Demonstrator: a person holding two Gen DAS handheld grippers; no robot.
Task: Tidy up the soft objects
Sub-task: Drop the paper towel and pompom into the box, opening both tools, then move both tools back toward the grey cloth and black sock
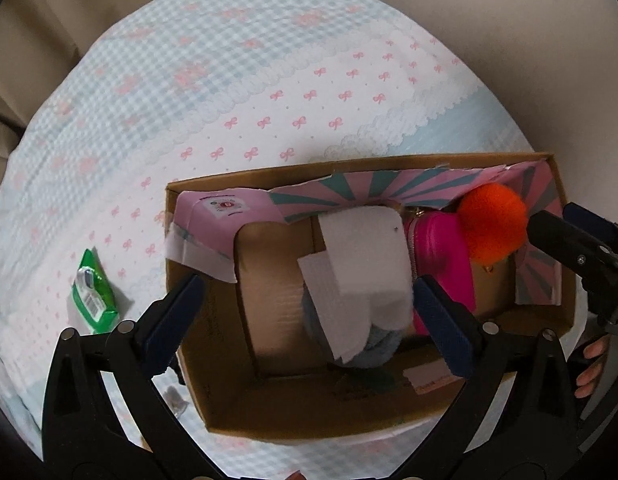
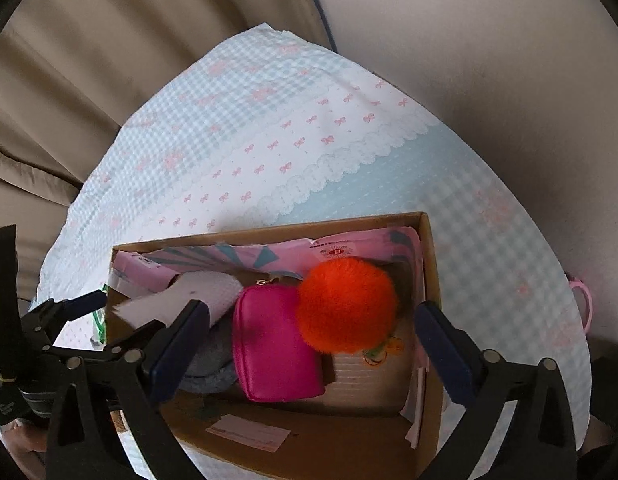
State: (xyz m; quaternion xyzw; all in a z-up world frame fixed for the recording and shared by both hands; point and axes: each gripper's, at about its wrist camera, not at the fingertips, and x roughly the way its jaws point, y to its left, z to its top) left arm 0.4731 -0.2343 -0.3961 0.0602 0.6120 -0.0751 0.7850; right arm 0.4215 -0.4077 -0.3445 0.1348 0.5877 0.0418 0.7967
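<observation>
Left wrist view shows me most of the job at a glance: the table under its gingham cloth with pink bows (image 1: 269, 92) is nearly bare, and the open cardboard box (image 1: 213, 400) sits at its near edge with the soft things gathered inside. I read the task as close to finished. In the box I see a torn pink and teal paper liner (image 1: 349, 192) against the far wall, a white foam block (image 1: 361, 252) lying on a grey-blue cloth (image 1: 373, 348), a magenta zip pouch (image 1: 441, 248) beside it, and an orange pompom (image 1: 493, 224) at the right end. In the right wrist view the pompom (image 2: 347, 304) appears to rest against the pouch (image 2: 277, 344); I cannot tell whether it has fully settled. My left gripper (image 1: 305, 316) hangs over the foam with its jaws spread wide and nothing between the pads, so it is released. My right gripper (image 2: 313, 344) stands just as wide over the pouch and pompom, its pads clear of both, so that one is released too. What I judge is left: a green wipes packet (image 1: 93, 296) lies on the cloth just left of the box, outside it, and it looks like the one soft item not yet put away. A pink ring-shaped thing (image 2: 581, 304) shows at the table's right edge; I cannot tell what it is or whether it belongs in the box.
</observation>
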